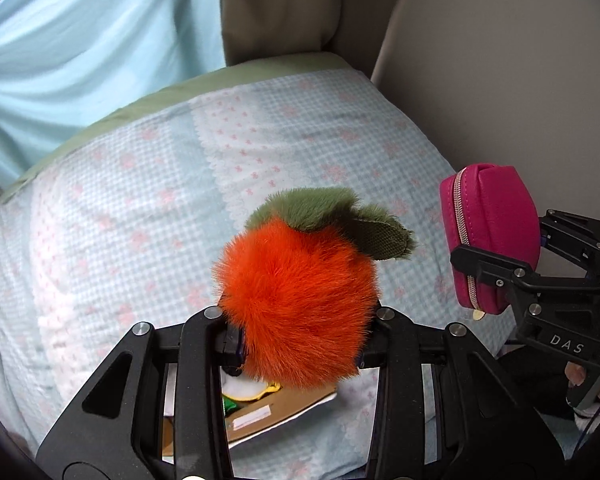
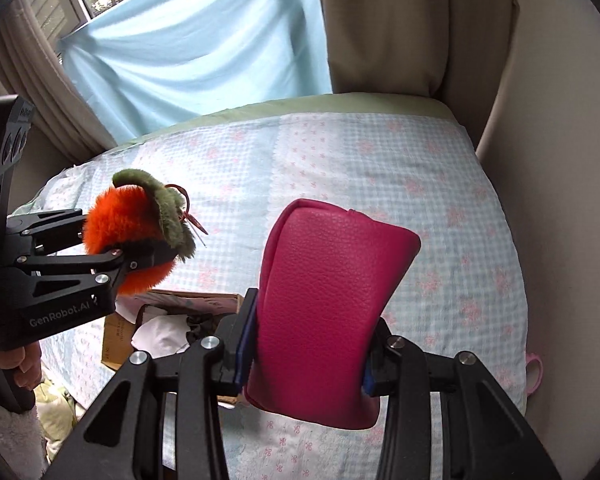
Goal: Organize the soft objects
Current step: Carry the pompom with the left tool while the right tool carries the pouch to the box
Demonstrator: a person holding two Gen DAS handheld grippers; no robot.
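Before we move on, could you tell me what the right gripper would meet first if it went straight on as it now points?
Probably the patterned bedspread; beyond its pink pouch nothing else shows, though depth is unclear.

My left fingers (image 1: 231, 342) sink out of sight in the orange fur of the plush fruit (image 1: 296, 300); the cardboard box (image 1: 260, 416) beneath shows only in slivers between my linkage, its contents too broken up to name; the pink pouch (image 2: 324, 320) covers my right finger pads; a pink loop (image 2: 535, 374) at the bed's edge stays unidentifiable.
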